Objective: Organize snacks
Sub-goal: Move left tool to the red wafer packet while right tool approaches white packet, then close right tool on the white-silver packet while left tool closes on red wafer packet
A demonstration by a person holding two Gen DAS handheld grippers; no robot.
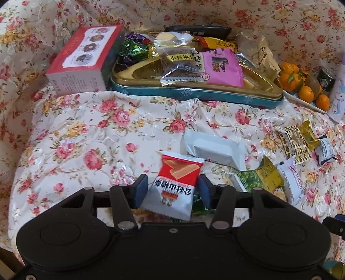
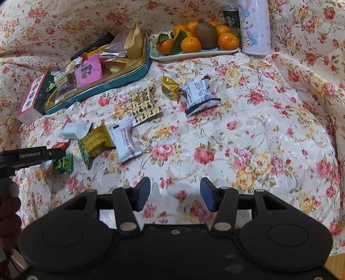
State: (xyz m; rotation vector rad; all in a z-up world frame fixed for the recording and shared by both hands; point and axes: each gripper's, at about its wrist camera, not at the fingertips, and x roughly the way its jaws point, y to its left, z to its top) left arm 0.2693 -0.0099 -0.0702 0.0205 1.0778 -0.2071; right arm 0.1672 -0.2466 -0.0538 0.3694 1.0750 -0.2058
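A red-and-white snack packet [image 1: 175, 187] lies between the open fingers of my left gripper [image 1: 172, 190]; neither pad visibly presses on it. Beyond it lie a white packet [image 1: 215, 148], a green-yellow packet [image 1: 258, 176], a white Hawthorn packet [image 1: 291, 181] and a gold patterned packet [image 1: 295, 144]. The teal tin tray [image 1: 194, 92] holds several snacks at the back. My right gripper [image 2: 175, 192] is open and empty over bare cloth. From the right wrist view the loose packets lie to the left, among them the Hawthorn packet [image 2: 127, 142] and a blue-white one [image 2: 199, 95]. The tray [image 2: 120, 81] is at far left.
A red box [image 1: 84, 58] stands left of the tray. A plate [image 2: 194, 53] of tangerines and a kiwi, a dark can [image 2: 231, 16] and a pale bottle [image 2: 255, 28] stand at the back. The left gripper's body [image 2: 32, 156] shows at the right view's left edge.
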